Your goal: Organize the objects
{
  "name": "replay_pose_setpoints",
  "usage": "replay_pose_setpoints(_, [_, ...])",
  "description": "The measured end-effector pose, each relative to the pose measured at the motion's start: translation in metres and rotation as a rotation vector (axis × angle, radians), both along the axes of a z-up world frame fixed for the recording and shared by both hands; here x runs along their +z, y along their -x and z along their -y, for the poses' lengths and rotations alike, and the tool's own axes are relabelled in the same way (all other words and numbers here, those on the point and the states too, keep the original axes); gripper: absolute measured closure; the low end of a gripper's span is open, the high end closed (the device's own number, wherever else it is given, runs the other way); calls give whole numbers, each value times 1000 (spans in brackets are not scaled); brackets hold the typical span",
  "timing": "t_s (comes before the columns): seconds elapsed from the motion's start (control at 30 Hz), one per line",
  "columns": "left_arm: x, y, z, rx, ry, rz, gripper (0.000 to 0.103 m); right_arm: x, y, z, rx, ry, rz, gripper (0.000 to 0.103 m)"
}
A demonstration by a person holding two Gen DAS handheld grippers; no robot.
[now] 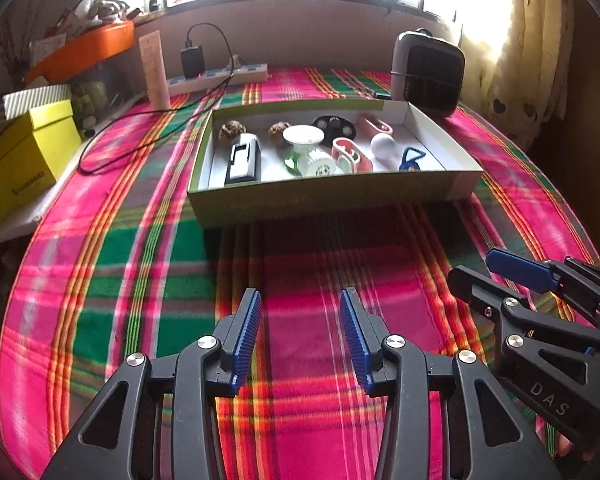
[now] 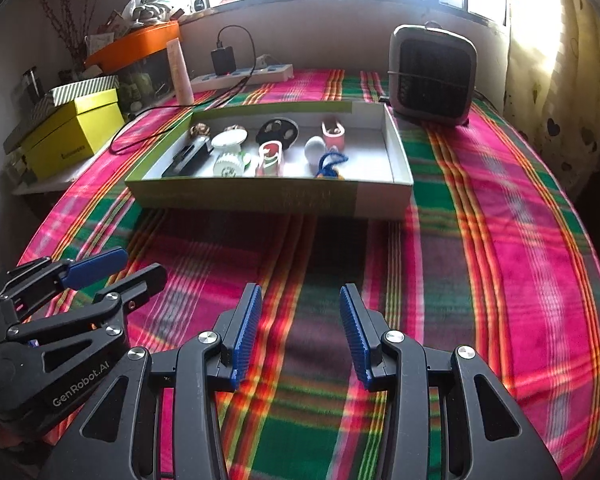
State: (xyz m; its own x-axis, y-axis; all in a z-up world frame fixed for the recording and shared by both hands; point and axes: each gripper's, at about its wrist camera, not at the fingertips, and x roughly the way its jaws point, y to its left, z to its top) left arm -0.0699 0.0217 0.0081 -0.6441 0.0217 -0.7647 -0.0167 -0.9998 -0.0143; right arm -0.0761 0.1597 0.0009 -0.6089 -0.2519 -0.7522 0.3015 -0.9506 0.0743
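Note:
A shallow green-and-white box lies on the plaid cloth ahead of both grippers. It holds several small things: a black-and-white stapler, a white spool, a red-and-white holder, a pink holder, a black round disc, a white ball, a blue loop and two brown balls. My left gripper is open and empty, low over the cloth, well short of the box. My right gripper is open and empty beside it; it shows in the left wrist view.
A grey fan heater stands behind the box at right. A power strip with charger and cable and a cream tube stand at back left. A yellow box and orange tray sit left. A curtain hangs right.

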Motion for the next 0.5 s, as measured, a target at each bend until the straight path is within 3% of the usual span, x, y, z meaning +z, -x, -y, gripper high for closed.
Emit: replay_pose_setpoints(0.5, [-8, -16, 0, 9, -5, -14, 63, -7, -24, 3, -27, -44, -23, 61])
